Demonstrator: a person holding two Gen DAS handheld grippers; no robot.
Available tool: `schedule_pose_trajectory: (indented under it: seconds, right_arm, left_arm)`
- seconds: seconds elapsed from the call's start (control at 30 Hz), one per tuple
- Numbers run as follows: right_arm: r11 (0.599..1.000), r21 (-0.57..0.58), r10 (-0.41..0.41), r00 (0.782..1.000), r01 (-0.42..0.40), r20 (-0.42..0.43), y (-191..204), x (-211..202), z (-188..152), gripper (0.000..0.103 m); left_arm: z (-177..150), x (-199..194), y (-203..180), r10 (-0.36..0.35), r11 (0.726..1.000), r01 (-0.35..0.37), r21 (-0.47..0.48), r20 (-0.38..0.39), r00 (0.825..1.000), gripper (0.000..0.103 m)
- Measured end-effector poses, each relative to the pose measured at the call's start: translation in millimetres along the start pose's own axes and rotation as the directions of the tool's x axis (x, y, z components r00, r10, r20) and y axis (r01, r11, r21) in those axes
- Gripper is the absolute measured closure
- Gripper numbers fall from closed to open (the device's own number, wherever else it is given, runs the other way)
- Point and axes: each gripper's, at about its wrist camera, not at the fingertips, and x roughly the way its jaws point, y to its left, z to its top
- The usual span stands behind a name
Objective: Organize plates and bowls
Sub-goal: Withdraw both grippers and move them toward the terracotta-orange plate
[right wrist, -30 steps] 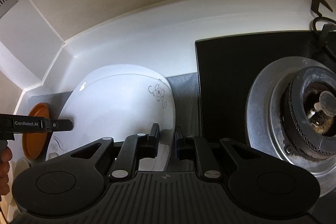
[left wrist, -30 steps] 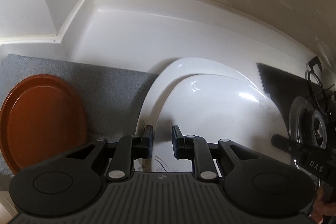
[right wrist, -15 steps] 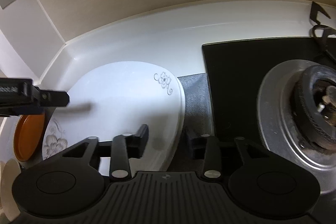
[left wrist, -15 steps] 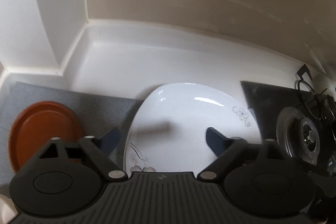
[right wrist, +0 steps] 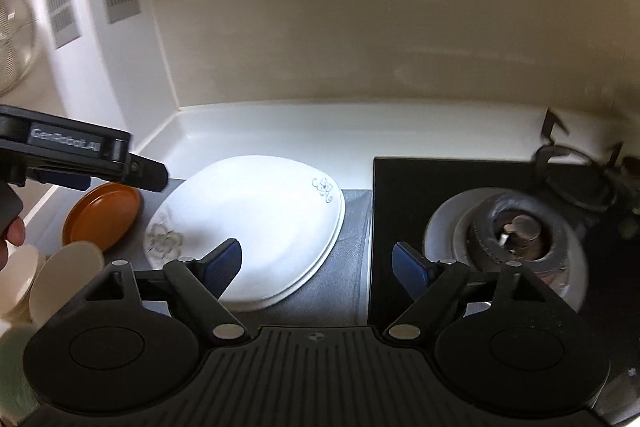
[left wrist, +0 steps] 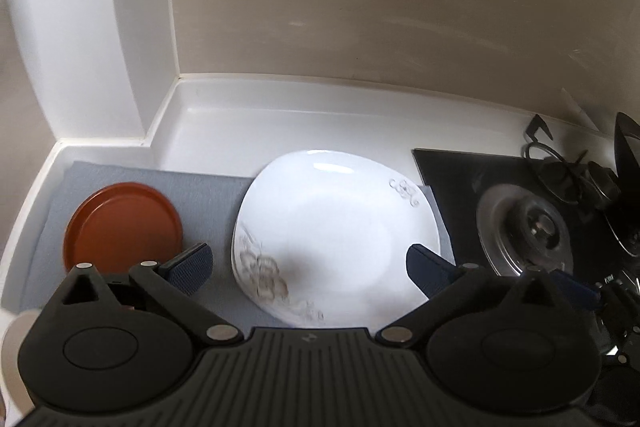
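The left gripper is held above the bench, and its jaws are spread wide with nothing between them. One blue pad is seen over the gray mat, just beside the brown plate. The other pad is seen over the right edge of the white plate.

The right gripper is also held up in the air, and its jaws are wide apart and hold nothing. Its left pad is seen over the near edge of the white plate. Its right pad is seen over the edge of the black stove.

The white plate is laid flat on the mat, between the brown plate and the stove. From the right wrist view, a second white rim is seen under it, so two white plates are stacked there. Gray flowers are printed on two corners of the top one.

The brown plate is laid on the mat to the left, near the white stack but not touching it. Cream bowls are seen nearer, at the left edge of the right wrist view. A round burner is set in the stove on the right.
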Motion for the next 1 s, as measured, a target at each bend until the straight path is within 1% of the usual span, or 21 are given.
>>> schedule_pose_trajectory:
  seconds: [0.07, 0.13, 0.2, 0.33, 0.47, 0.57, 0.73, 1.0]
  right_arm:
    - [1.000, -0.027, -0.003, 1.000, 0.004, 0.017, 6, -14, -4, 0.013]
    - [0.998, -0.055, -0.008, 0.999, 0.009, 0.033, 13, -26, -8, 0.012]
    - [0.997, -0.076, -0.006, 0.999, 0.010, 0.050, 19, -38, -13, 0.010]
    - [0.995, -0.097, 0.012, 0.998, -0.006, 0.062, 26, -60, -23, 0.009]
    - [0.995, -0.100, 0.027, 0.997, -0.020, 0.075, 33, -71, -27, 0.009]
    - [0.994, -0.103, 0.037, 0.995, -0.028, 0.091, 40, -76, -28, 0.009]
    - [0.993, -0.112, 0.060, 0.993, -0.048, 0.105, 52, -83, -30, 0.009]
    - [0.989, -0.129, 0.082, 0.991, -0.068, 0.104, 63, -85, -29, 0.009]
  left_arm:
    - [-11, -14, -3, 0.011, 1.000, -0.011, -0.001, 0.012, 1.000, 0.000]
    - [-25, -28, -3, 0.024, 1.000, -0.023, -0.008, 0.020, 1.000, 0.000]
    - [-42, -42, -1, 0.022, 1.000, -0.021, -0.013, 0.023, 1.000, 0.000]
    - [-75, -62, 7, 0.040, 0.999, -0.040, -0.030, -0.006, 0.999, 0.000]
    - [-93, -75, 18, 0.062, 0.997, -0.063, -0.053, -0.030, 0.998, 0.000]
    - [-97, -83, 22, 0.080, 0.995, -0.081, -0.056, -0.020, 0.997, 0.000]
    - [-101, -95, 27, 0.093, 0.994, -0.092, -0.054, 0.011, 0.996, 0.000]
    - [-93, -100, 39, 0.118, 0.991, -0.117, -0.065, 0.012, 0.993, 0.000]
